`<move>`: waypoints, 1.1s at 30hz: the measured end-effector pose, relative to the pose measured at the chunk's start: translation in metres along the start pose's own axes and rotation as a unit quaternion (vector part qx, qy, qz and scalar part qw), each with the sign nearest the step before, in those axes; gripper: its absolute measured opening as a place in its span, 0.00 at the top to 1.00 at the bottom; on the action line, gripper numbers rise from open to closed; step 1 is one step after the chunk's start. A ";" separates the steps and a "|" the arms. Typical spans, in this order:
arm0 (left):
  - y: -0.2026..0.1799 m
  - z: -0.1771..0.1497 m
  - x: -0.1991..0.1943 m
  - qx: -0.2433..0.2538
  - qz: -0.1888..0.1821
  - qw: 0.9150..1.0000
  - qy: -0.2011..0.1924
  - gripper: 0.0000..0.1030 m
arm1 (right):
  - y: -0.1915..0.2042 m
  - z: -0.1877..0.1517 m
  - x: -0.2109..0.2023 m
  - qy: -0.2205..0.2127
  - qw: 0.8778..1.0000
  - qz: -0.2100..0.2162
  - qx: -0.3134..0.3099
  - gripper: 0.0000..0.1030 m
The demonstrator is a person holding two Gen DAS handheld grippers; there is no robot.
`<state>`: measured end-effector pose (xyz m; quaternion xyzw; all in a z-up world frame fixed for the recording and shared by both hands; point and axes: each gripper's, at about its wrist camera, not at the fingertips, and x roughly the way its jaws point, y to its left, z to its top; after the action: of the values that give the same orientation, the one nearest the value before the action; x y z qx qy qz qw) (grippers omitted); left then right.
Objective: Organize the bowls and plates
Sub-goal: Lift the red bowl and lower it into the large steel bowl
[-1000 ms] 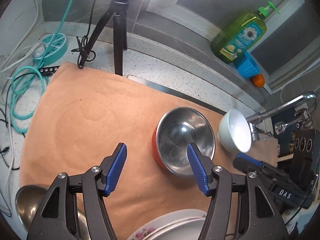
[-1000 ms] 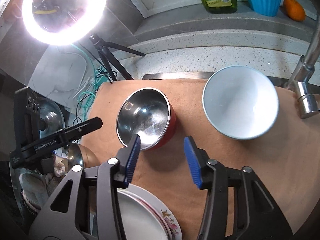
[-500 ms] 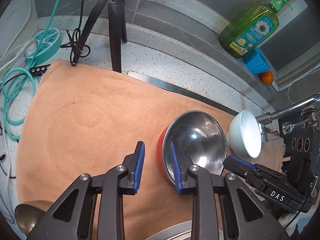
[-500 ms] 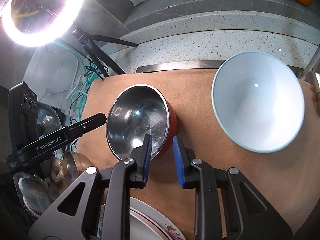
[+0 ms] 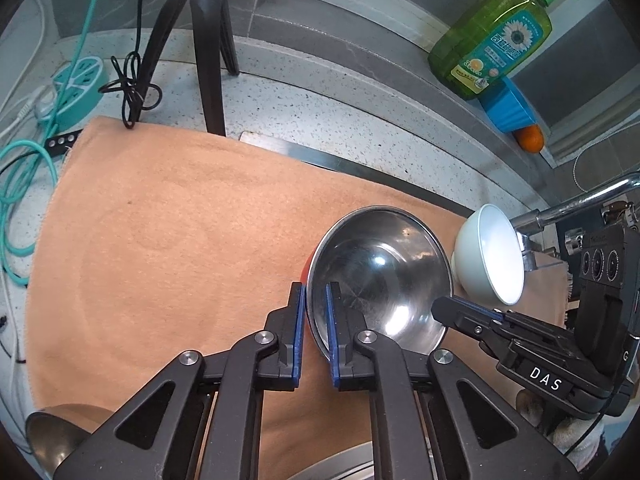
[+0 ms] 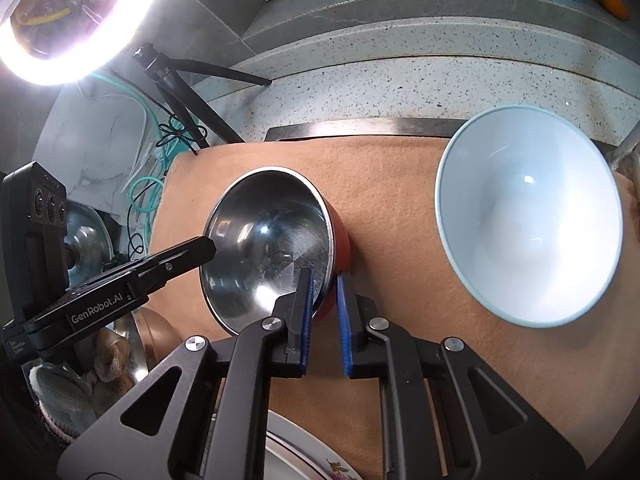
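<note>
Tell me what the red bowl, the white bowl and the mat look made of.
Red bowl: polished steel inside, judging by mirror glints and fine scratches; glossy red outside, possibly paint or plastic. White bowl: likely glazed ceramic, smooth with soft highlights, though melamine is possible. Mat: orange-tan cloth, matte and fuzzy.

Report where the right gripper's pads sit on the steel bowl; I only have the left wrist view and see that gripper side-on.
Observer: The right gripper straddles the near rim of the steel bowl, one blue pad inside and one on the red outer wall.
Operator: Check the white bowl's clearance.
Observer: The white bowl stands apart from the steel bowl, with bare cloth between them.
Operator: Name what lies below the right gripper.
Observer: A plate with a floral rim, at the frame's bottom edge.
</note>
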<state>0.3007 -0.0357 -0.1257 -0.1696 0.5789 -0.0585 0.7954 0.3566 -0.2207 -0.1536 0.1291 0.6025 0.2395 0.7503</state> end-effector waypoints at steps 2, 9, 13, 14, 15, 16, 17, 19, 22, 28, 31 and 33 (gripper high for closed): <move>0.000 -0.001 -0.003 0.000 -0.002 1.000 -0.002 0.92 | 0.001 -0.001 -0.001 0.001 1.000 -0.002 -0.002 0.89; 0.000 -0.009 -0.024 0.002 -0.006 1.000 -0.020 0.92 | 0.010 -0.006 -0.010 -0.002 1.000 0.003 -0.008 0.90; 0.008 -0.017 -0.038 -0.008 -0.013 0.999 -0.030 0.92 | 0.023 -0.012 -0.021 -0.006 1.000 0.010 -0.023 0.90; 0.010 -0.020 -0.043 -0.008 -0.014 0.999 -0.033 0.92 | 0.027 -0.013 -0.024 -0.008 1.000 0.013 -0.027 0.90; 0.011 -0.022 -0.047 -0.008 -0.015 0.999 -0.036 0.92 | 0.029 -0.014 -0.026 -0.008 0.999 0.014 -0.029 0.90; 0.012 -0.024 -0.051 -0.010 -0.015 0.999 -0.040 0.92 | 0.033 -0.017 -0.028 -0.010 0.999 0.016 -0.034 0.90; 0.013 -0.027 -0.055 -0.011 -0.016 0.999 -0.042 0.92 | 0.038 -0.019 -0.031 -0.010 0.999 0.018 -0.039 0.90; 0.017 -0.032 -0.064 -0.014 -0.017 0.998 -0.050 0.92 | 0.045 -0.023 -0.034 -0.011 0.999 0.020 -0.047 0.90; 0.023 -0.040 -0.079 -0.018 -0.016 0.998 -0.062 0.92 | 0.057 -0.030 -0.035 -0.009 0.998 0.024 -0.059 0.90; 0.039 -0.058 -0.103 -0.026 -0.005 0.996 -0.081 0.92 | 0.086 -0.046 -0.038 -0.006 0.996 0.039 -0.084 0.90; 0.050 -0.067 -0.114 -0.036 -0.002 0.995 -0.089 0.92 | 0.103 -0.054 -0.040 -0.005 0.994 0.046 -0.100 0.90; 0.058 -0.074 -0.120 -0.042 0.002 0.995 -0.092 0.92 | 0.114 -0.058 -0.040 -0.002 0.993 0.051 -0.109 0.90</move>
<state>0.1867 0.0382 -0.0576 -0.2070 0.5053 -0.0166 0.8376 0.2709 -0.1499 -0.0793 0.0774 0.5635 0.3417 0.7481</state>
